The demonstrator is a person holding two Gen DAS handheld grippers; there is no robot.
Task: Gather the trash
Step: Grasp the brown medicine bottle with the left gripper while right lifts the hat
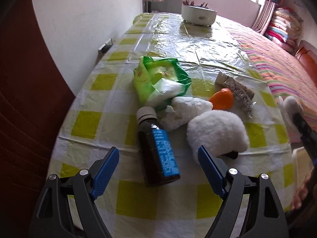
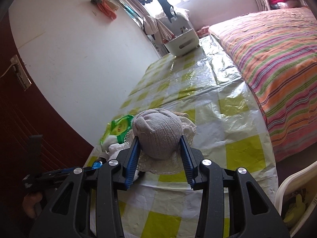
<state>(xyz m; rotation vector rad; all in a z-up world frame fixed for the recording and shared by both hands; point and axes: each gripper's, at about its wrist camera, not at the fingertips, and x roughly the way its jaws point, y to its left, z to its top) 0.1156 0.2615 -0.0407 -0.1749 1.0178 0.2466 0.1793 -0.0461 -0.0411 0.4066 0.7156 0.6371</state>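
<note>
In the left wrist view my left gripper (image 1: pixel 158 156) is open, its jaws either side of a brown bottle (image 1: pixel 156 148) with a blue label that lies on the checked tablecloth (image 1: pixel 89 119). Beyond lie a green wrapper (image 1: pixel 158 77), a crumpled white tissue (image 1: pixel 188 109), a white fluffy ball (image 1: pixel 218 132), an orange peel (image 1: pixel 221 99) and a silver foil wrapper (image 1: pixel 241 93). In the right wrist view my right gripper (image 2: pixel 160 140) is shut on a balled grey sock with lace trim (image 2: pixel 158 134), held above the table. The green wrapper (image 2: pixel 118 127) shows behind it.
A white tub (image 1: pixel 198 13) stands at the table's far end, also in the right wrist view (image 2: pixel 184 43). A striped bed (image 2: pixel 277 59) runs along the right side. A white wall is on the left. A white bin (image 2: pixel 293 198) sits at the lower right.
</note>
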